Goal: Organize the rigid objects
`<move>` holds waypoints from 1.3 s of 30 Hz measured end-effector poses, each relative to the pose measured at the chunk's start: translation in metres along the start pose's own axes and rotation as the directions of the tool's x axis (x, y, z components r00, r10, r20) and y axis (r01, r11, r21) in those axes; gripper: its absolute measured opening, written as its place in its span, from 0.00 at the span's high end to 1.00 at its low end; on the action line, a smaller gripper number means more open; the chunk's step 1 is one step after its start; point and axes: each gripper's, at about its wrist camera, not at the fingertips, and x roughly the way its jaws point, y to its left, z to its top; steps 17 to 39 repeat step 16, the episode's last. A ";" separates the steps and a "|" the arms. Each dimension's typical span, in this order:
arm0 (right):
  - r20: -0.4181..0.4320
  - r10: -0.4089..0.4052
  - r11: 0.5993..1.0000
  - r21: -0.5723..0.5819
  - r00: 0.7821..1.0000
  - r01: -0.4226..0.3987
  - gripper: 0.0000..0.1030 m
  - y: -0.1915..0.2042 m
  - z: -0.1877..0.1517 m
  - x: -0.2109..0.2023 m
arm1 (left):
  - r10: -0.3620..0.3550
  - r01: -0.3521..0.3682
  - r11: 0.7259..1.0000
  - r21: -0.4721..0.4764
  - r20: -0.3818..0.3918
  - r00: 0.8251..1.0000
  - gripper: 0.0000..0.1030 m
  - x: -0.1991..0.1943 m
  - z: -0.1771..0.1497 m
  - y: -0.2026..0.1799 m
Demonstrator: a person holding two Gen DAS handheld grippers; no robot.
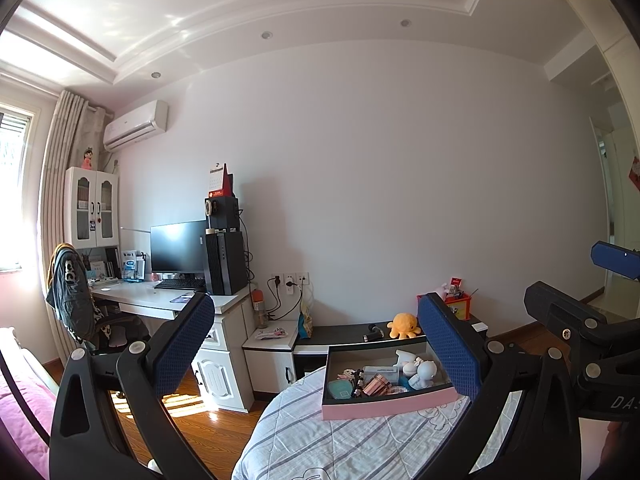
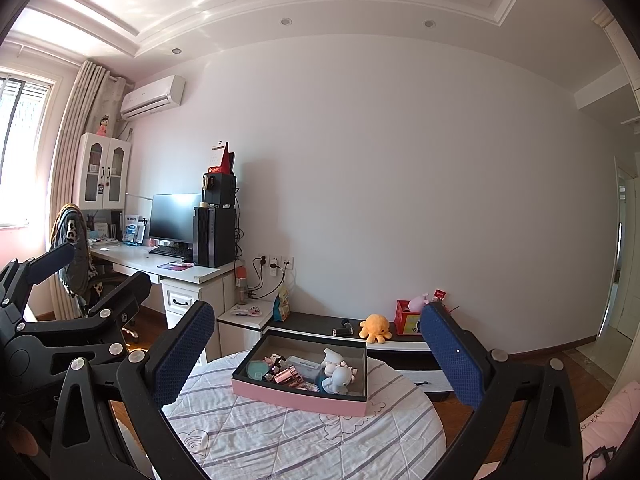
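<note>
The setting is a home bedroom that is also serving as a study. A quilted bed (image 2: 304, 440) is occupying the foreground. A desk (image 2: 132, 258) is carrying a monitor (image 2: 174, 218). A wall-mounted air conditioner (image 2: 154, 96) and curtains (image 2: 76, 128) are flanking the window.

Striped quilted bed (image 2: 280, 440); pink tray (image 2: 298, 396) on it.
</note>
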 end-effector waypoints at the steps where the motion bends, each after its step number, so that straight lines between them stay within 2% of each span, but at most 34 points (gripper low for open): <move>1: 0.001 0.000 1.000 0.000 1.000 0.000 0.00 0.000 0.000 0.000 | 0.000 0.000 1.000 0.000 0.000 1.000 0.00 0.000 0.000 0.000; 39: -0.001 -0.001 1.000 -0.002 1.000 0.001 0.00 0.000 -0.001 -0.001 | -0.004 0.004 1.000 0.000 -0.002 1.000 0.00 0.000 0.000 0.001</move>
